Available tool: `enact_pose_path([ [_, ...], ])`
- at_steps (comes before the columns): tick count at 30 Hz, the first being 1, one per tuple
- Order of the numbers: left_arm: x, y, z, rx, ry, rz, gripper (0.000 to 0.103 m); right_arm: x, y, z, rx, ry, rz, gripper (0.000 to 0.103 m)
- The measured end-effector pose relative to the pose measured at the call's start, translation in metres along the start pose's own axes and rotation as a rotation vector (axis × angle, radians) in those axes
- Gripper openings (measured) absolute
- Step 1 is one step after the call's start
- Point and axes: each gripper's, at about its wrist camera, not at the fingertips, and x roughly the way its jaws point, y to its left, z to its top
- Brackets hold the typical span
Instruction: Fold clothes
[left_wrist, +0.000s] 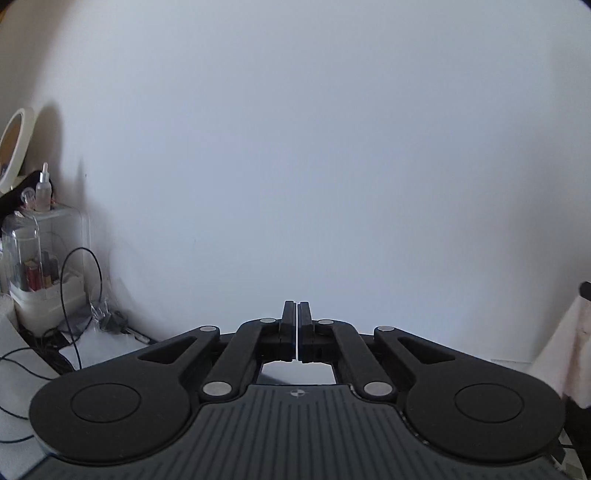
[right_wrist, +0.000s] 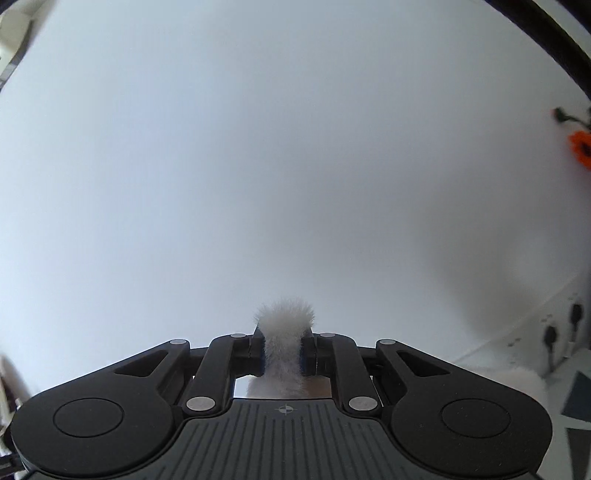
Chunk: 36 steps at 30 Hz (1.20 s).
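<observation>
While grippers face white wall (left_wrist: 295, 147), cluttered desk (left_wrist: 22, 369) left

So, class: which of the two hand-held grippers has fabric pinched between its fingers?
The right hand-held gripper: white fluffy fabric sits clamped between its fingers. The left hand-held gripper is shut on nothing.

this looks like a room in a home, likely a bedroom or dressing corner. a plain white wall (left_wrist: 295, 147) fills both views. at the left stand a round mirror (left_wrist: 13, 144), a clear cosmetics organiser (left_wrist: 44, 258) holding lipsticks, a dropper bottle (left_wrist: 43, 188) and loose black cables (left_wrist: 74, 295).
</observation>
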Motion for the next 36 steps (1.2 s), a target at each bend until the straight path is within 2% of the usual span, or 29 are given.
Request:
enact_pose_path([
  [1, 0.005, -0.001, -0.009, 0.008, 0.042, -0.001, 0.009, 0.013, 0.003, -0.005, -0.015, 0.051, 0.046, 0.016],
  [2, 0.011, -0.002, -0.019, 0.016, 0.083, -0.002, 0.023, 0.026, 0.003, -0.015, -0.027, 0.119, 0.077, 0.020],
  [3, 0.016, -0.004, -0.028, 0.024, 0.125, -0.004, 0.033, 0.039, 0.000, -0.031, -0.035, 0.207, 0.089, 0.029],
  [4, 0.017, -0.002, -0.042, 0.026, 0.182, -0.008, 0.051, 0.048, -0.005, -0.047, -0.035, 0.284, 0.089, 0.037],
  [5, 0.016, 0.002, -0.059, 0.023, 0.250, -0.016, 0.060, 0.053, -0.013, -0.064, -0.019, 0.341, 0.074, 0.040],
  [8, 0.010, 0.014, -0.109, 0.012, 0.456, -0.038, 0.063, 0.042, -0.047, -0.107, 0.054, 0.455, 0.022, 0.047],
  [11, -0.004, 0.034, -0.151, -0.076, 0.643, -0.041, 0.066, 0.011, -0.081, -0.141, 0.084, 0.527, -0.071, 0.050],
  [15, -0.016, 0.057, -0.189, -0.189, 0.777, 0.022, 0.068, -0.041, -0.120, -0.175, 0.118, 0.589, -0.234, 0.052],
  [16, -0.015, 0.062, -0.194, -0.230, 0.788, 0.037, 0.068, -0.052, -0.128, -0.181, 0.132, 0.602, -0.269, 0.052],
  [20, -0.001, 0.082, -0.203, -0.416, 0.775, 0.090, 0.069, -0.081, -0.147, -0.200, 0.187, 0.642, -0.361, 0.052],
  [22, 0.004, 0.080, -0.201, -0.437, 0.734, 0.103, 0.070, -0.087, -0.148, -0.203, 0.185, 0.636, -0.365, 0.052],
  [23, 0.006, 0.077, -0.200, -0.430, 0.709, 0.103, 0.065, -0.088, -0.147, -0.202, 0.181, 0.625, -0.363, 0.052],
  [24, 0.008, 0.075, -0.199, -0.427, 0.689, 0.103, 0.056, -0.089, -0.145, -0.199, 0.179, 0.614, -0.359, 0.053],
  [25, 0.009, 0.072, -0.199, -0.433, 0.670, 0.104, 0.033, -0.090, -0.143, -0.196, 0.181, 0.603, -0.353, 0.054],
  [26, 0.010, 0.070, -0.198, -0.436, 0.650, 0.111, 0.018, -0.090, -0.142, -0.194, 0.183, 0.594, -0.347, 0.054],
  [29, 0.018, 0.059, -0.181, -0.385, 0.575, 0.148, 0.013, -0.090, -0.138, -0.189, 0.192, 0.572, -0.331, 0.054],
  [31, 0.030, 0.048, -0.153, -0.329, 0.483, 0.140, 0.012, -0.091, -0.138, -0.186, 0.204, 0.551, -0.326, 0.054],
  [36, 0.047, 0.025, -0.053, -0.293, 0.134, 0.036, 0.016, -0.096, -0.133, -0.175, 0.241, 0.468, -0.295, 0.054],
])
